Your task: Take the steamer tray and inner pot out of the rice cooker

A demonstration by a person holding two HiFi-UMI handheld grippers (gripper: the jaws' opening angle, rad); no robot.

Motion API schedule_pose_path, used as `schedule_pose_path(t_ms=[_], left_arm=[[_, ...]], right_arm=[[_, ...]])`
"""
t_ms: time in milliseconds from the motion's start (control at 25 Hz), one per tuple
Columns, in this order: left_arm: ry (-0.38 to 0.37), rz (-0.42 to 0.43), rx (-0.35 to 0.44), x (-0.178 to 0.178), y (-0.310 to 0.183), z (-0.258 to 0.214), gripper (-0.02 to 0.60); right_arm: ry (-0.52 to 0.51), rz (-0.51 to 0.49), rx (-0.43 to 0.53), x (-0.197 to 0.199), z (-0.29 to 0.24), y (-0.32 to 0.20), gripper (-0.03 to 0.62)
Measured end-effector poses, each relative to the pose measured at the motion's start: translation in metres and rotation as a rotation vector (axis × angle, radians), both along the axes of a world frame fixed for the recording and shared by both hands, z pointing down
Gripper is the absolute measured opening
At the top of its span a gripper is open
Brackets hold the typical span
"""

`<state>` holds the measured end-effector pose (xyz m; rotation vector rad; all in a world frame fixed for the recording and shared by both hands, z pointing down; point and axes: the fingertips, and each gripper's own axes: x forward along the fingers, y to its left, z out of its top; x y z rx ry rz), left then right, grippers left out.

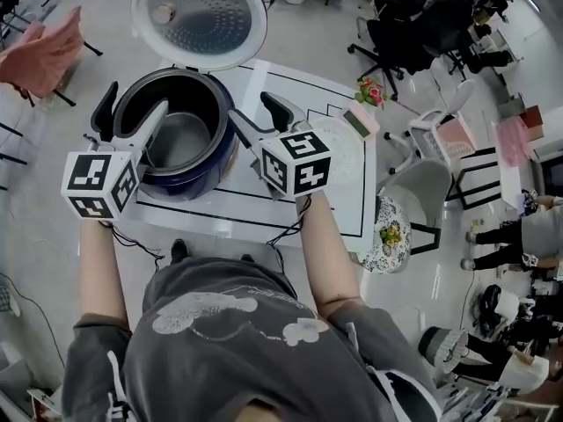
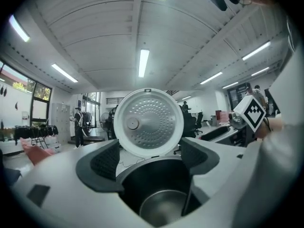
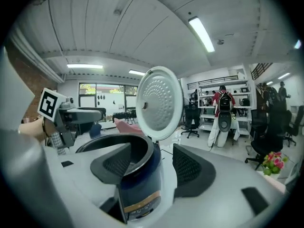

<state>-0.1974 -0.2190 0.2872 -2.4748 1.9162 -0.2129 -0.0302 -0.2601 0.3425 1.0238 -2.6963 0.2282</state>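
Straddling the rim of the open rice cooker (image 1: 204, 176) with both grippers

Jaws spread wide, the left gripper (image 1: 134, 104) spans the left wall; the right gripper (image 1: 251, 105) spans the right wall (neither pinches anything); the inner pot (image 1: 180, 139) sits inside the cooker; the lid (image 1: 198, 16) stands open.
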Motion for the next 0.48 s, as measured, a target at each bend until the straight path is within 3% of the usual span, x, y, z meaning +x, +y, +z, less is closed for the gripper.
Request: schedule_pose_path(t_ms=[200, 480], left_arm=[[0.004, 0.025, -0.029, -0.045, -0.014, 0.011, 0.400], [0.025, 0.093, -0.059, -0.076, -0.029, 0.034, 0.399]], right_arm=[[0.137, -0.012, 0.011, -0.047, 0.012, -0.009, 0.291], [0.307, 0.005, -0.020, -0.068, 0.038, -0.029, 0.291]])
